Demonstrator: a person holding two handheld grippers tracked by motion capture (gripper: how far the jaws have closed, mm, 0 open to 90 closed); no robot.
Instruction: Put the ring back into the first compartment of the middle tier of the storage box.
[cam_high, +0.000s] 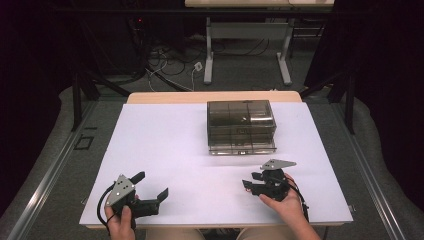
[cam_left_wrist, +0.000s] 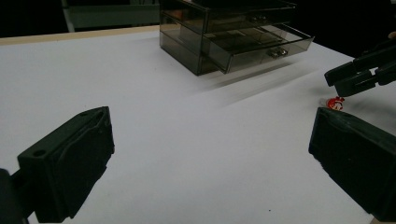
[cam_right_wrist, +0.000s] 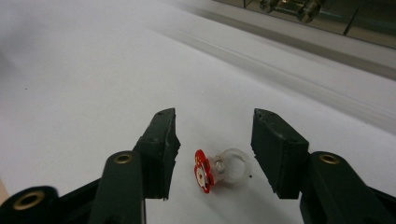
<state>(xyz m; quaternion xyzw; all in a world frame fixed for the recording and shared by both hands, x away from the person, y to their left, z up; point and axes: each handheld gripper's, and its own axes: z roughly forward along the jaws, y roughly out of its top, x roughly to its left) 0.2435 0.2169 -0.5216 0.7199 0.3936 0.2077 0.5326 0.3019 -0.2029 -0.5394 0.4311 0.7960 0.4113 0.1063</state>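
Observation:
A small clear ring with a red flower top (cam_right_wrist: 219, 170) lies on the white table (cam_high: 165, 150), between the two jaws of my right gripper (cam_right_wrist: 215, 114). The pads stand a little apart from it on both sides and do not touch it. In the high view the right gripper (cam_high: 250, 180) is low over the table at the front right. From the left gripper view the ring (cam_left_wrist: 335, 103) sits just under the right gripper (cam_left_wrist: 343, 79). My left gripper (cam_high: 151, 186) rests at the front left, jaws wide open with nothing between them (cam_left_wrist: 210, 126).
A smoky transparent drawer unit (cam_high: 241, 127) stands at the back middle of the table, with one drawer (cam_left_wrist: 261, 44) pulled partly out toward me. Its metal knobs (cam_right_wrist: 289, 7) are just beyond the right gripper. Another desk's legs and cables lie behind the table.

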